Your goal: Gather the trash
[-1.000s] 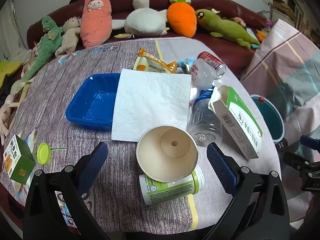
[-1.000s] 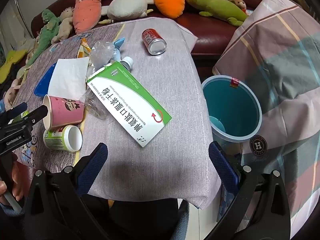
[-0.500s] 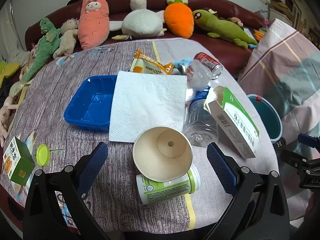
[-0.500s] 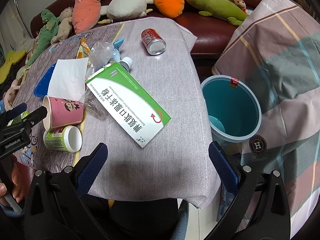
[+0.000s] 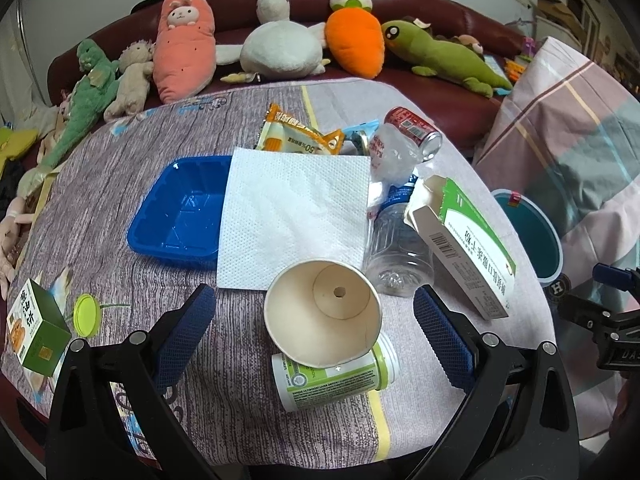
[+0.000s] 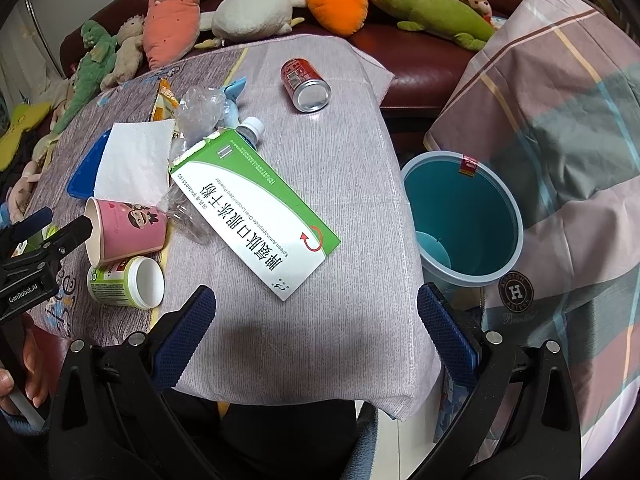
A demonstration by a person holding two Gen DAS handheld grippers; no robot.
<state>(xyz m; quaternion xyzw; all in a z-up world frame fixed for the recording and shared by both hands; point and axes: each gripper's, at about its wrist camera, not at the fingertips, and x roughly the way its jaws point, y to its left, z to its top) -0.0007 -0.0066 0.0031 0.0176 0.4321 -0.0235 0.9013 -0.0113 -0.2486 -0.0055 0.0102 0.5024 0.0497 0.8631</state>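
Directly ahead of the left claw point(image 5: 316, 312), a paper cup point(image 5: 323, 315) was seen lying on its side, mouth toward the camera, propped on a green-labelled jar point(image 5: 334, 376) that also lay on its side. The left claw was spread wide and empty, its blue pads point(image 5: 186, 330) flanking the cup without touching it. Behind the cup, a white paper towel point(image 5: 294, 210) was draped partly over a blue plastic tray point(image 5: 180, 210). A crushed clear bottle point(image 5: 398, 254) was noted just beside the cup, partly under a green and white medicine box point(image 5: 466, 246). Farther back, an orange snack wrapper point(image 5: 298, 136) and a red soda can point(image 5: 414, 130) on its side were recorded. A small green carton point(image 5: 36, 332) and a yellow-green lid point(image 5: 87, 315) were found at the left edge of the tabletop point(image 5: 104, 168).

From the right wrist, the right claw point(image 6: 316, 320) was seen spread wide and empty, held over bare cloth at the near edge of the tabletop point(image 6: 352, 184), with the medicine box point(image 6: 256, 216) just ahead. A teal trash bin point(image 6: 464, 218) was observed on the floor just beside the tabletop's right edge. The pink paper cup point(image 6: 126, 226) and jar point(image 6: 126, 282) were visible at far left, next to the left claw point(image 6: 60, 224). Plush toys point(image 5: 184, 44) were lined along a dark red sofa point(image 5: 448, 8) behind.
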